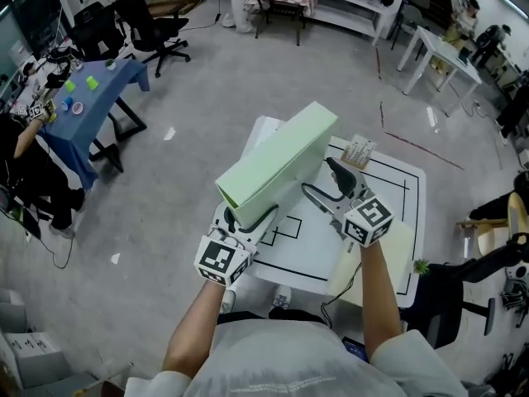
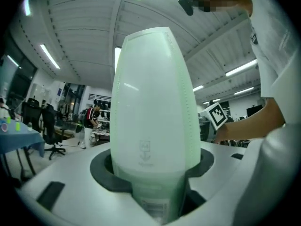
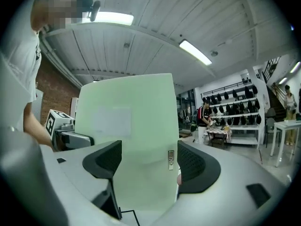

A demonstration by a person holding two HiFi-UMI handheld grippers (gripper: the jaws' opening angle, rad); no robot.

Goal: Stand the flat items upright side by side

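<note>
A long pale green box (image 1: 277,168) hangs tilted in the air over the white table (image 1: 397,184), its far end higher than its near end. My left gripper (image 1: 248,222) is shut on the box's near, lower end; in the left gripper view the green box (image 2: 153,102) fills the gap between the dark pads (image 2: 101,171). My right gripper (image 1: 325,187) grips the box's right side. There the green box (image 3: 127,126) sits between both pads (image 3: 106,159). A cream flat box (image 1: 397,251) lies on the table under my right arm.
A small patterned carton (image 1: 358,150) stands at the table's far edge. The table top bears black marked lines. A blue table (image 1: 91,89) and office chairs (image 1: 149,27) stand at the left, and a black chair (image 1: 488,263) at the right.
</note>
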